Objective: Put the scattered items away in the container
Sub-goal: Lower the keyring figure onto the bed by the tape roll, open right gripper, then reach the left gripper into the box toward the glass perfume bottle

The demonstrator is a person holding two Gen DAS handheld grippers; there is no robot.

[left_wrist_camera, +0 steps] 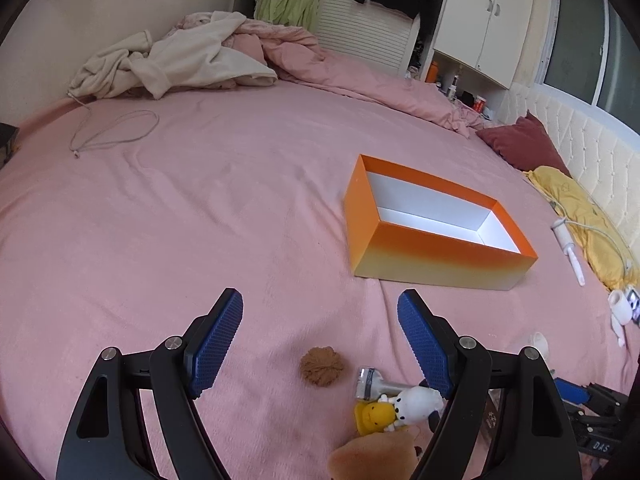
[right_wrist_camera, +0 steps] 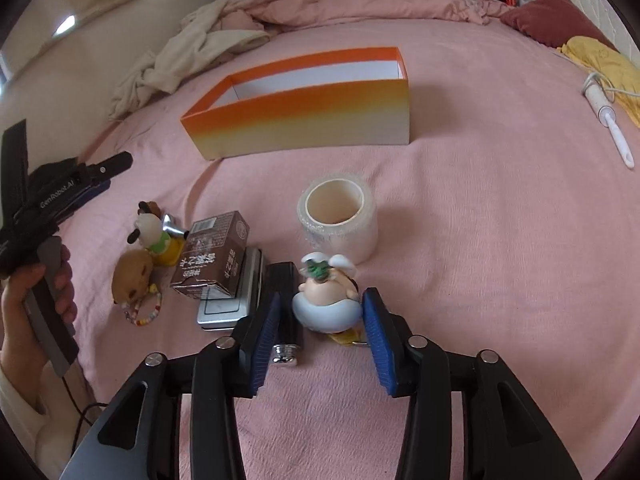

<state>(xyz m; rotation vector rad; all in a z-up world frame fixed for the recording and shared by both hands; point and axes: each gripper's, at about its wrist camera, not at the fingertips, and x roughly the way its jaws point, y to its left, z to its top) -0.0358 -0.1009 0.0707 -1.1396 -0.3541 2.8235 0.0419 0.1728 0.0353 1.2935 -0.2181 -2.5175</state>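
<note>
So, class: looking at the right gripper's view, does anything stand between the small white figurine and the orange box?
Yes. The tape roll stands on the bed directly between the white figurine and the orange box. The right gripper brackets the figurine, open.

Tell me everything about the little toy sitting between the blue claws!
The small figurine is a round, chubby character with a pale blue-white lower body, a peach-coloured upper part, white ear-like bits and a small green piece on top. It looks like smooth, hard plastic. It stands upright on the pink bedsheet, with something yellow peeking out under it. It sits between the blue pads of the right gripper, which are apart and do not seem to press it. A roll of clear tape stands just behind.
</note>
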